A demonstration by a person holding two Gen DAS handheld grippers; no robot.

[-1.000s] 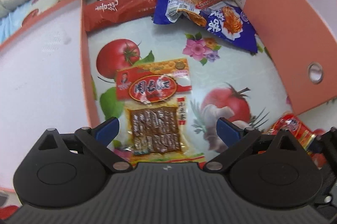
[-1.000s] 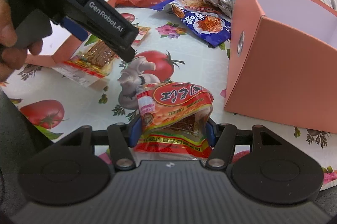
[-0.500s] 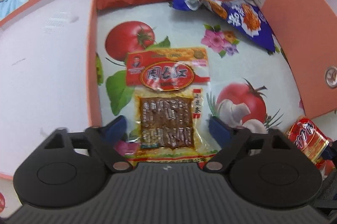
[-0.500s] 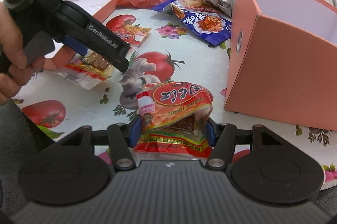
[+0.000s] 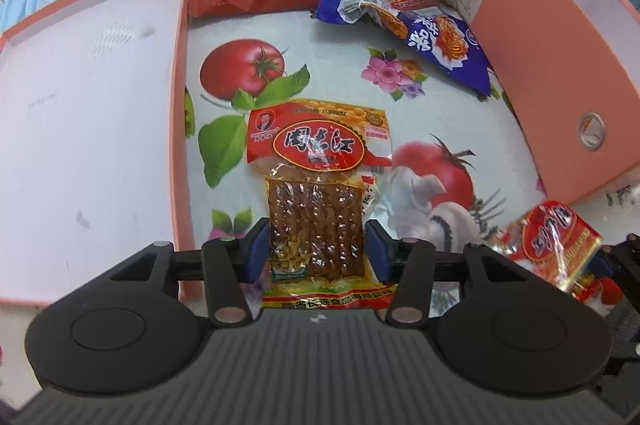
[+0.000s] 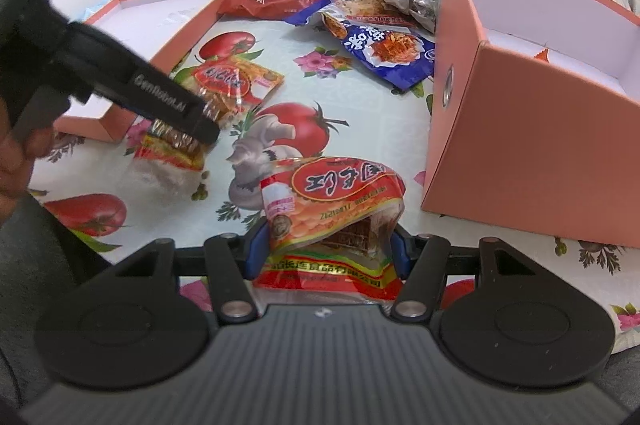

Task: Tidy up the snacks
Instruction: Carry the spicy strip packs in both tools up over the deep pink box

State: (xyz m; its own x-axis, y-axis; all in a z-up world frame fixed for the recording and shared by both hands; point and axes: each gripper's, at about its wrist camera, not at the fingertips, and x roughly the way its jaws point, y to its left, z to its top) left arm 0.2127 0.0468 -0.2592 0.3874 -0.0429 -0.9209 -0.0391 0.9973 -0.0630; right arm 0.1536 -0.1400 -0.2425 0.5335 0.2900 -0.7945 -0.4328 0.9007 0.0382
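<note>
The left tongs (image 5: 316, 251) have just been closing on the flat red-and-clear packet of dried tofu strips (image 5: 316, 197) lying on the tomato-print cloth (image 5: 248, 65), pads at its edges. The right tongs (image 6: 324, 251) grip a folded red snack packet (image 6: 332, 201). Next, judged: lift both into the open pink cardboard box (image 6: 540, 129)

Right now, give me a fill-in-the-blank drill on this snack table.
1. The left gripper straddles a snack pack lying on the ____-printed cloth.
2. The right gripper holds a ____ packet.
3. The tall box is ____ inside.

Missing words: tomato; red; white
</note>
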